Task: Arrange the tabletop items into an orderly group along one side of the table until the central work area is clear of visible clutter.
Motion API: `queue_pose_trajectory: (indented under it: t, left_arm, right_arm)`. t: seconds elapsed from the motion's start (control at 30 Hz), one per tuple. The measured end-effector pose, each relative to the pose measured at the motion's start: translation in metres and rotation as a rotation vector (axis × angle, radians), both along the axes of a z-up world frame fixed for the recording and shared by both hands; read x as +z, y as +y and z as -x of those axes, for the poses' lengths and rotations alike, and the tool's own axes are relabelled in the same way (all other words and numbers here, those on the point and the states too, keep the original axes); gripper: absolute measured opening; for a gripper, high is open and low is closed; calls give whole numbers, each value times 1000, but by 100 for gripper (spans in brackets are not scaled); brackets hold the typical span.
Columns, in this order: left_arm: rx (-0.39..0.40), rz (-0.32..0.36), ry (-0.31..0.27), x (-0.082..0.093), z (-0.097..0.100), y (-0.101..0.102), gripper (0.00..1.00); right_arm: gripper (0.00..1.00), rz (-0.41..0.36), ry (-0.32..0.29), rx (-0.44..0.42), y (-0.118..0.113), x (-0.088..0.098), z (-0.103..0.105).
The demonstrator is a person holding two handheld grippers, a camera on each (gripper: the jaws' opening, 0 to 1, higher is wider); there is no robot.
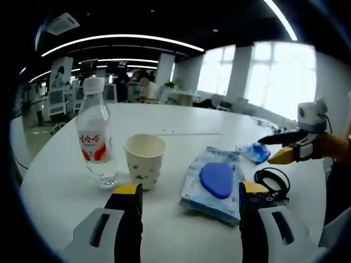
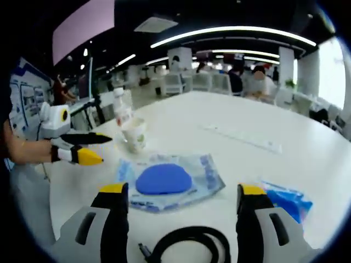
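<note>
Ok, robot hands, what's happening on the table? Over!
Left gripper open, holding nothing. Right gripper open, holding nothing. Water bottle, paper cup, blue packet, black cable spread across the table. Nothing blocking.

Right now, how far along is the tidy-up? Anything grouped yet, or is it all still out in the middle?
Partly grouped: the water bottle and paper cup stand side by side. Nothing is in hand: the left gripper and right gripper are both open and empty. Left to move: the clear packet with the blue pad, the small blue wrapper and the black cable, spread across the table.
</note>
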State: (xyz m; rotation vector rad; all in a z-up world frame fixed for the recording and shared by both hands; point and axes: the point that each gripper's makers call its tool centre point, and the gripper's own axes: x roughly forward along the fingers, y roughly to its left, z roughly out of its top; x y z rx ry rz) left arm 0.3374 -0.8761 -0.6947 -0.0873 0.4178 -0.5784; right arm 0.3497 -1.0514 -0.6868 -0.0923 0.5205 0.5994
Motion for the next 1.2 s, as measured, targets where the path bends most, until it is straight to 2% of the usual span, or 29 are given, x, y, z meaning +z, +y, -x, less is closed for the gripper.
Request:
queue_pose_trajectory:
  t: [0.07,0.13,0.33,0.47,0.53,0.63,0.7,0.9,1.07,1.2]
  left_arm:
    - [11,-5,12,-2,2,-2,71]
    - [20,11,52,-7,7,-6,70]
    - [36,-9,88,-18,18,-12,68]
    - [111,12,125,-24,17,-6,65]
    - [124,-3,124,-28,18,-6,64]
    - [130,-18,137,-34,22,-8,60]
    - [147,-3,166,-38,25,-10,57]
    - [147,33,198,-41,36,-30,48]
    - [153,49,229,-45,39,-36,41]
    - [164,59,256,-49,40,-39,34]
  right_arm:
    - [74,21,-16,-3,-3,-3,-7]
    - [70,27,-19,-8,-4,-7,-12]
    - [60,73,-16,-14,-10,-25,-25]
    - [52,90,-22,-25,-14,-36,-34]
    - [51,91,-19,-33,-16,-40,-38]
    - [46,95,-30,-35,-15,-42,-44]
    - [43,105,-34,-35,-15,-45,-47]
    - [36,123,-31,-27,-13,-54,-51]
    - [29,129,-34,-35,-15,-56,-54]
    - [27,141,-32,-44,-17,-58,-56]
